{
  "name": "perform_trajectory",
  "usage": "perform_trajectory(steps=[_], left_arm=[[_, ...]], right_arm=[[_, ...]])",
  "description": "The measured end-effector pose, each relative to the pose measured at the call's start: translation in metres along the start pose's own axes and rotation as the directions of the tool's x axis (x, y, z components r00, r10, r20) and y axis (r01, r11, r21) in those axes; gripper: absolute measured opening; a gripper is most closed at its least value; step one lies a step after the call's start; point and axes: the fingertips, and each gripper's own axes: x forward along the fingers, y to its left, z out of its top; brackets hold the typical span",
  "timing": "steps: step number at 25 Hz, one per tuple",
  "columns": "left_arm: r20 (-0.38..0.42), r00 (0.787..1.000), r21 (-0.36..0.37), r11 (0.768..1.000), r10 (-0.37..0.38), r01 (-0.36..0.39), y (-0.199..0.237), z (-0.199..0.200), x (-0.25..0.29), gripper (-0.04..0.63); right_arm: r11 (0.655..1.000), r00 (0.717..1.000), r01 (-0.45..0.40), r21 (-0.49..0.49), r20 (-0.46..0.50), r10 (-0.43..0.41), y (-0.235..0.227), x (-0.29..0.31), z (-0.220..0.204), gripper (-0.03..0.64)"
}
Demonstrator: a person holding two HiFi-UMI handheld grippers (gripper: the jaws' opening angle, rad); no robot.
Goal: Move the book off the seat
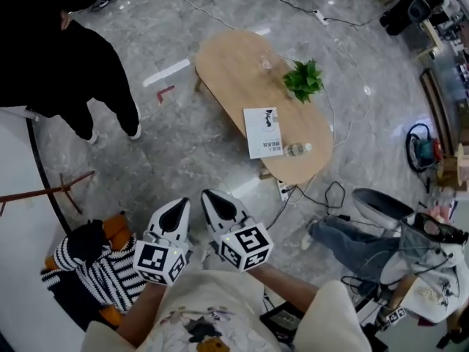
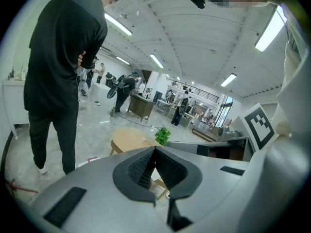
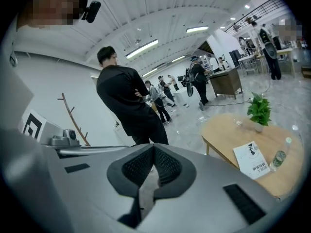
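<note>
A white book (image 1: 264, 131) lies flat on the oval wooden table (image 1: 227, 68), near its right end; the right gripper view shows the book (image 3: 251, 160) too. Both grippers are held close to my chest, well short of the table. My left gripper (image 1: 176, 210) is shut with nothing between its jaws, and its tips (image 2: 154, 152) point over the floor toward the table. Beside it, my right gripper (image 1: 215, 199) is also shut and empty, its tips (image 3: 153, 149) meeting. No seat with a book on it shows.
A potted plant (image 1: 304, 80), a glass (image 1: 265, 64) and a lying bottle (image 1: 296, 149) share the table. A person in black (image 1: 69, 72) stands on the marble floor at left. Striped clothes (image 1: 99, 270) lie at lower left. Cables and bags (image 1: 410, 237) clutter the right.
</note>
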Motion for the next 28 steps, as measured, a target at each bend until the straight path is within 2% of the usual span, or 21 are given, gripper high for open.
perform_trajectory(steps=[4,9,17,21,28], left_arm=[[0.069,0.997,-0.007,0.999,0.043,-0.042,0.002,0.009,-0.047,0.008],[0.127,0.988,-0.014,0.996,0.089,-0.088,0.008,0.013,-0.104,0.008],[0.172,0.968,-0.066,0.983,0.183,-0.174,0.016,-0.008,-0.174,0.008],[0.195,0.966,-0.030,0.986,0.167,-0.165,0.010,-0.008,-0.188,0.008],[0.219,0.970,0.028,0.993,0.109,-0.118,-0.013,0.001,-0.194,0.008]], right_arm=[[0.995,0.998,-0.070,-0.075,0.005,0.070,0.051,-0.005,0.004,0.008],[0.983,0.991,-0.133,-0.124,0.016,0.136,0.106,-0.011,0.005,0.008],[0.966,0.980,-0.188,-0.179,0.037,0.197,0.158,-0.040,0.002,0.008],[0.962,0.978,-0.191,-0.193,0.048,0.204,0.166,-0.052,-0.002,0.008],[0.973,0.983,-0.153,-0.172,0.070,0.167,0.168,-0.070,-0.010,0.008]])
